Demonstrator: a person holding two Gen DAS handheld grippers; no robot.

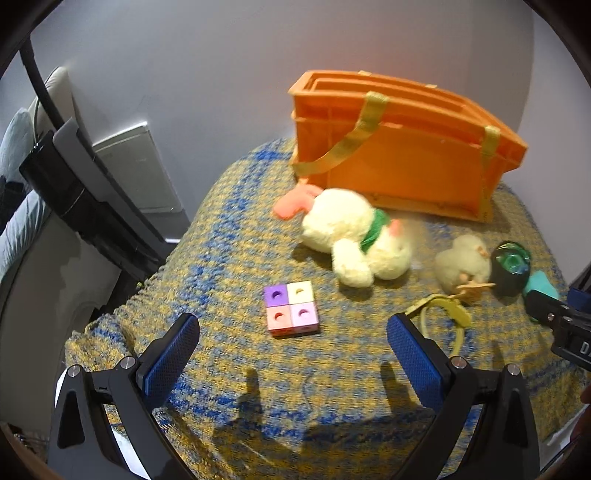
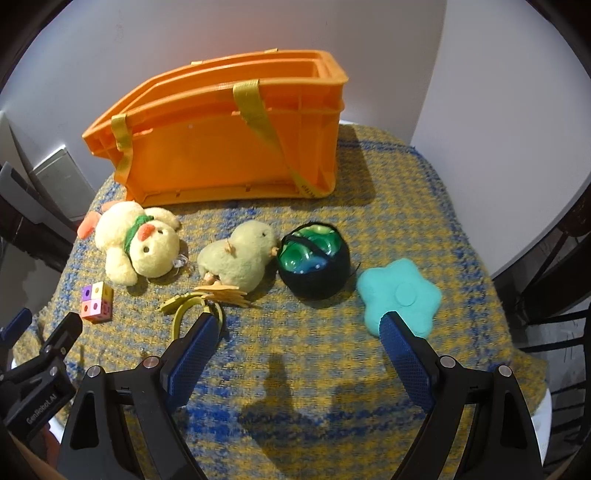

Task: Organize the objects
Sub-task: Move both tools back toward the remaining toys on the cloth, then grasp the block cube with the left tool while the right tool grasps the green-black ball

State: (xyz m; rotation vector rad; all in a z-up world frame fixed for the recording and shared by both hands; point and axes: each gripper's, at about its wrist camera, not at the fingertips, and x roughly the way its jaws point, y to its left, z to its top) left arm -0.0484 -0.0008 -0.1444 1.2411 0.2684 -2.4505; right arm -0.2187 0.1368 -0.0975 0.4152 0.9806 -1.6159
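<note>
Blanket: the yellow-and-blue woven blanket [image 2: 295, 406] lies nearest both cameras and covers the whole table top; its near half is bare, giving open room in front of both grippers, and its edges drop off at left, right and near.
Wall: a pale wall [image 2: 184, 29] stands just behind the far edge.
Crate: an orange crate [image 2: 229, 147] with yellow straps stands upright at the far edge, the largest thing on the blanket; its open top faces up, and what is inside cannot be seen.
White plush: a cream plush toy [image 2: 136, 243] with a green collar lies on its side just in front of the crate's left end.
Chick: a yellow plush chick [image 2: 236, 258] lies right of it, its beak touching the black pot.
Star: a teal star-shaped cushion [image 2: 400, 295] lies flat at the right, near the right gripper's right finger.
Pot: a small black pot [image 2: 314, 266] sits upright between chick and star, holding shiny green pieces.
Hair band: a yellow-green band [image 2: 192, 306] lies in front of the chick, next to the right gripper's left finger.
Cube block: a pastel block of four cubes [image 1: 291, 308] sits alone at the left, beyond the left gripper's fingertips.
Left gripper: the left gripper [image 1: 293, 332] has its jaws spread wide, holding nothing, above the blanket.
Right gripper: the right gripper [image 2: 297, 332] is likewise spread wide and empty.
</note>
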